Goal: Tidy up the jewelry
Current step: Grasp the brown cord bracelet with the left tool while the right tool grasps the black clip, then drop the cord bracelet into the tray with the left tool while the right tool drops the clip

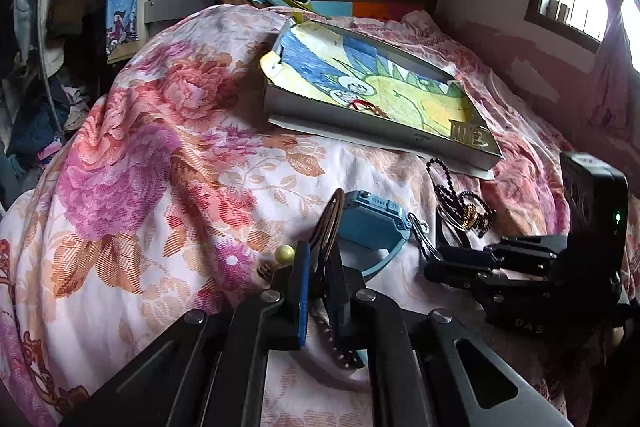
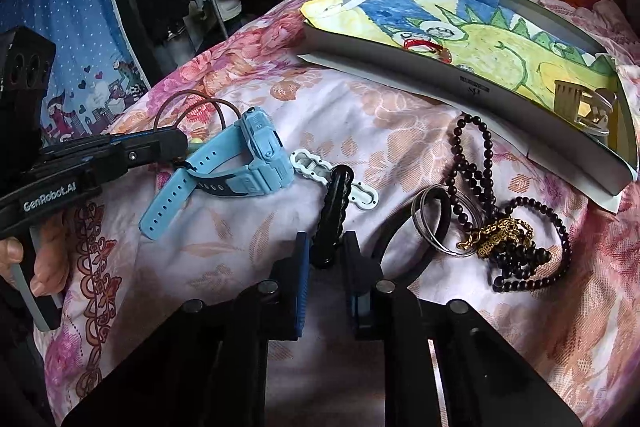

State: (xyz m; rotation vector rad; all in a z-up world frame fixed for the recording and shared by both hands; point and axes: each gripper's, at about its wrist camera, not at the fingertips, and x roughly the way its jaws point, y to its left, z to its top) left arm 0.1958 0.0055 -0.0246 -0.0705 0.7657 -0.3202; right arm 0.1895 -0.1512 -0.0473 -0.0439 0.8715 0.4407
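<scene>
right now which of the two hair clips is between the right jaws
The black hair clip, standing on edge between the right gripper's jaws. The white one lies flat behind it, ungripped.

We read "GenRobot.AI" in white on the left gripper [image 2: 176,143] body, and "DAS" faintly on the right gripper [image 1: 436,259] housing.

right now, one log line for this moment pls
left gripper: shut on brown cord loop | right gripper: shut on black hair clip | blue watch: on bedspread
</scene>
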